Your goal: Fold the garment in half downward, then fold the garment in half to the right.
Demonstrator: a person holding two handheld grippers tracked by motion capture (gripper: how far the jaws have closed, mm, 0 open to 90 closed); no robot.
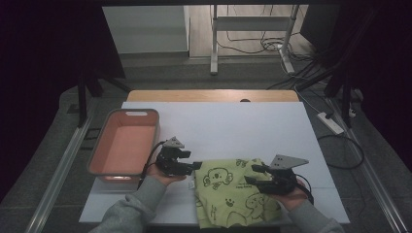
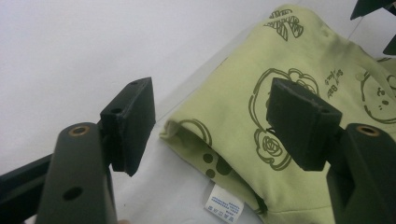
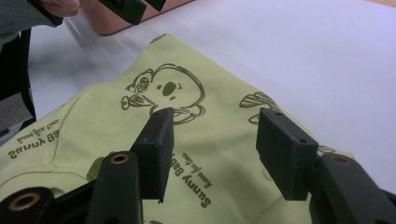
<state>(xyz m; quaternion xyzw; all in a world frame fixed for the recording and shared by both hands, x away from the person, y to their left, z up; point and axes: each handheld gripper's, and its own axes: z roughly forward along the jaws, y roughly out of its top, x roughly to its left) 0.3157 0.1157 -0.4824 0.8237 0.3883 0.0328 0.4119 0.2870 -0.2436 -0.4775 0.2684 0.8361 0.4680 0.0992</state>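
Observation:
A light green garment (image 1: 228, 194) printed with koala drawings lies folded near the front edge of the white table cover (image 1: 233, 126). My left gripper (image 1: 197, 166) is at its left edge, open; in the left gripper view the jaws (image 2: 210, 121) stand apart over the cloth's folded corner (image 2: 233, 107), not touching it, with a white care label (image 2: 223, 206) below. My right gripper (image 1: 250, 174) is at the garment's right side, also open. In the right gripper view its jaws (image 3: 215, 140) hover just above the printed cloth (image 3: 93, 121) with nothing gripped.
A salmon-pink bin (image 1: 154, 127) with nothing in it stands at the left of the table, close behind the left hand. Bare white cover stretches behind the garment. Beyond the table's far edge are a stand's legs (image 1: 214, 63) and cables on the floor.

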